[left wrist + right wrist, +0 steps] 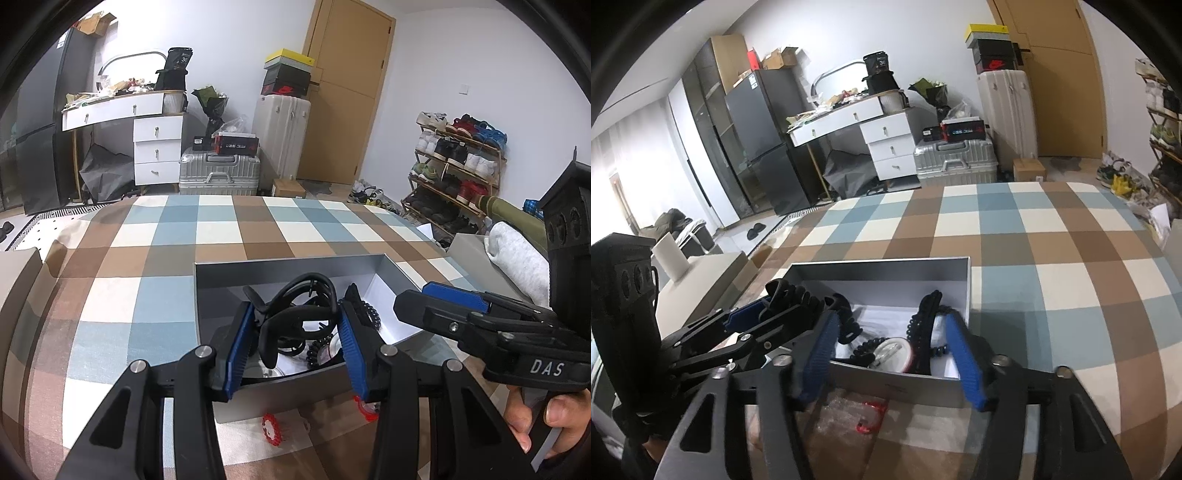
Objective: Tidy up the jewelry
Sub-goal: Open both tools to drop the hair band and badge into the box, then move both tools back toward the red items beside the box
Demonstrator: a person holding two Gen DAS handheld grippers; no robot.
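A grey open box [280, 266] sits on the checked bedspread and holds black hair accessories, spiral hair ties [370, 315] and a round shiny piece [892, 354]. My left gripper [295, 332] is over the box, its blue pads closed against a black hair claw clip [291, 319] held above the contents. My right gripper [892, 345] is open over the box's near edge, empty; a black clip [923, 325] stands between its fingers inside the box. It also shows in the left wrist view [439, 306]. The box also shows in the right wrist view [886, 267].
A red toothed hair piece [271, 426] and another red item [364, 406] lie on the bedspread in front of the box; a red item in clear wrap [870, 415] shows too. A grey lid [713, 280] lies left, a white towel [517, 254] right.
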